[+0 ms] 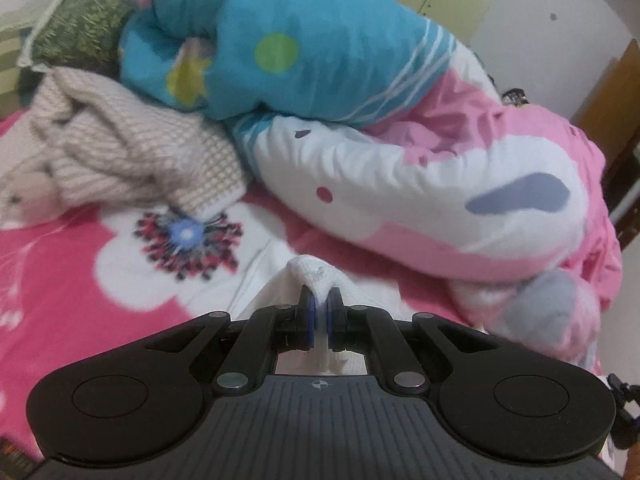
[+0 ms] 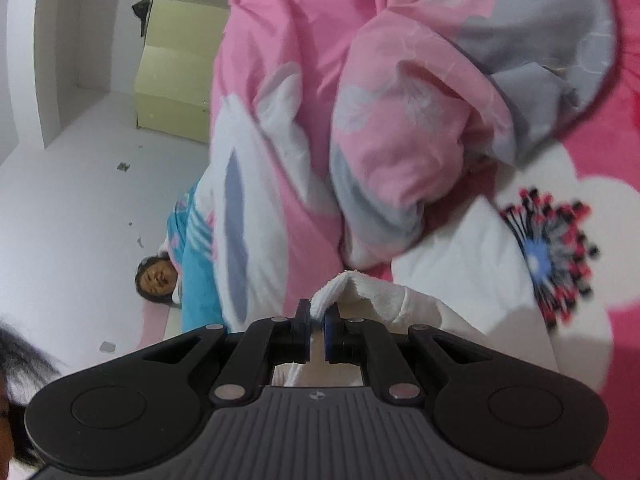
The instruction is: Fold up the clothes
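A white garment (image 1: 316,276) of soft ribbed cloth is pinched at one edge by my left gripper (image 1: 321,300), which is shut on it, the cloth bunching up over the blue pads. In the right wrist view the same white garment (image 2: 460,264) spreads over the bed, and my right gripper (image 2: 318,310) is shut on a folded edge of it. Most of the garment hangs below the grippers and is hidden by their bodies.
A pink flowered bedspread (image 1: 72,264) covers the bed. A rolled blue, white and pink quilt (image 1: 360,128) lies across the back, with a beige knit garment (image 1: 132,152) and a green cushion (image 1: 88,20) at the left. A person (image 2: 156,278) lies under the quilt by the wall.
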